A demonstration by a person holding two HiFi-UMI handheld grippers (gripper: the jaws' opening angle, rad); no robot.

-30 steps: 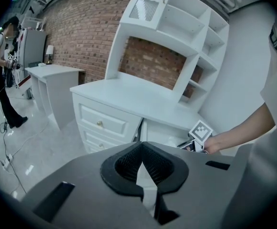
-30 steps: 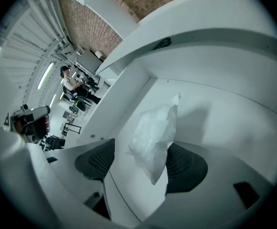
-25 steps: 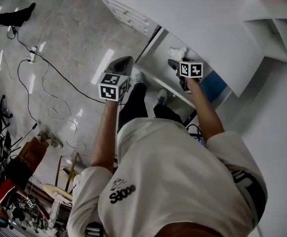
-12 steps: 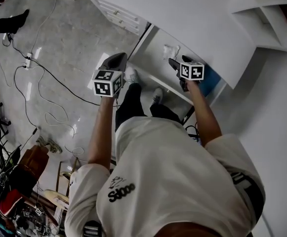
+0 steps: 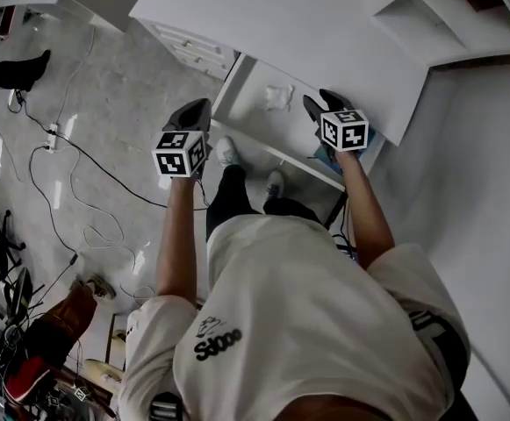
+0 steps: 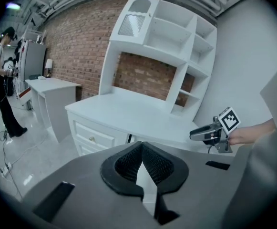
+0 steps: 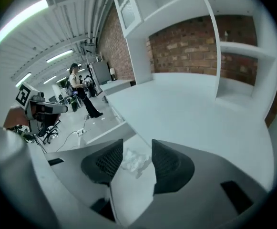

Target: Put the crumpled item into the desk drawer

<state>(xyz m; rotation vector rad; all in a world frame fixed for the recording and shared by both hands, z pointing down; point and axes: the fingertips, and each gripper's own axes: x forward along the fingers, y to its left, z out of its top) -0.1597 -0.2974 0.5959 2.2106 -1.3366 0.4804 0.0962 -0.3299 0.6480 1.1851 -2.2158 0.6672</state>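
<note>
Smooth white drawer (image 5: 247, 103), crumpled wad (image 5: 278, 96) inside

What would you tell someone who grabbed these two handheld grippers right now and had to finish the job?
Left gripper: shut, empty, held beside the open drawer.
Right gripper: over the drawer, jaws apart and closing, gripping nothing.
Crumpled item: lying loose inside the drawer.
Done: the item is in the drawer.
Left: draw the right gripper clear; the drawer stands open, so perhaps push it shut.
</note>
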